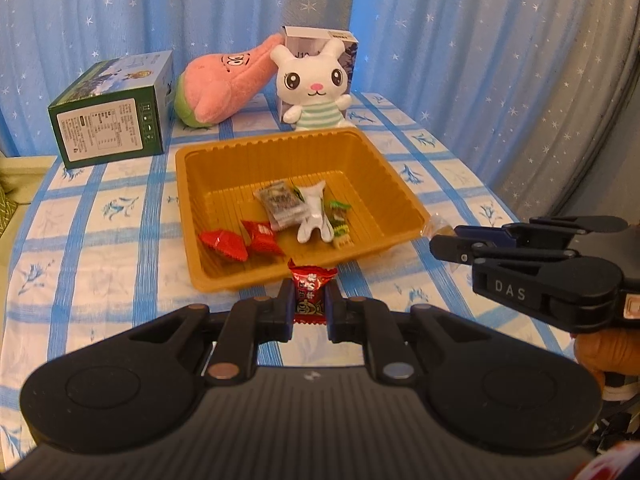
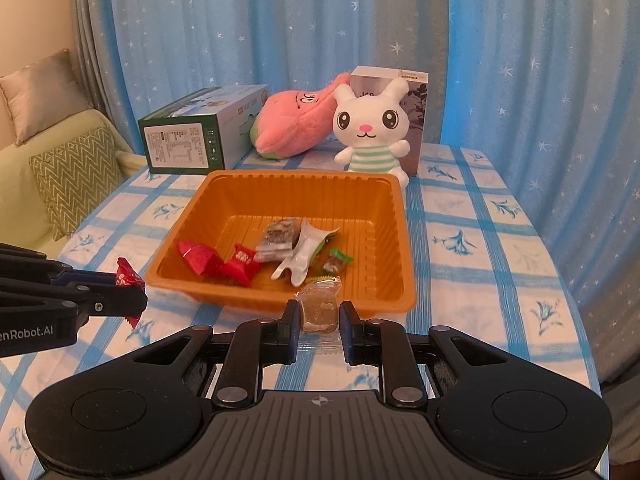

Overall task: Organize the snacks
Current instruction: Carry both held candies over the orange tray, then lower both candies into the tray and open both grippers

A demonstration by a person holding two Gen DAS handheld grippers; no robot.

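An orange plastic tray (image 1: 200,168) (image 2: 404,240) sits mid-table and holds several wrapped snacks: two red packets (image 1: 240,242) (image 2: 224,262), a grey packet (image 1: 282,202), a white pouch (image 1: 314,212) and small green-wrapped sweets (image 1: 340,220). My left gripper (image 1: 308,304) (image 2: 134,292) is shut on a red wrapped candy (image 1: 309,294) (image 2: 128,276) just in front of the tray's near edge. My right gripper (image 2: 319,314) (image 1: 440,240) holds a clear-wrapped brownish candy (image 2: 319,306) between its fingers at the tray's near right corner; a small gap shows by the right finger.
At the back stand a green box (image 1: 112,120) (image 2: 188,140), a pink plush (image 1: 224,80) (image 2: 296,124), a white rabbit plush (image 1: 314,84) (image 2: 370,128) and a grey carton (image 1: 320,38) (image 2: 416,92). Blue curtains hang behind. A sofa with cushions (image 2: 76,176) is left of the checked tablecloth (image 1: 100,240).
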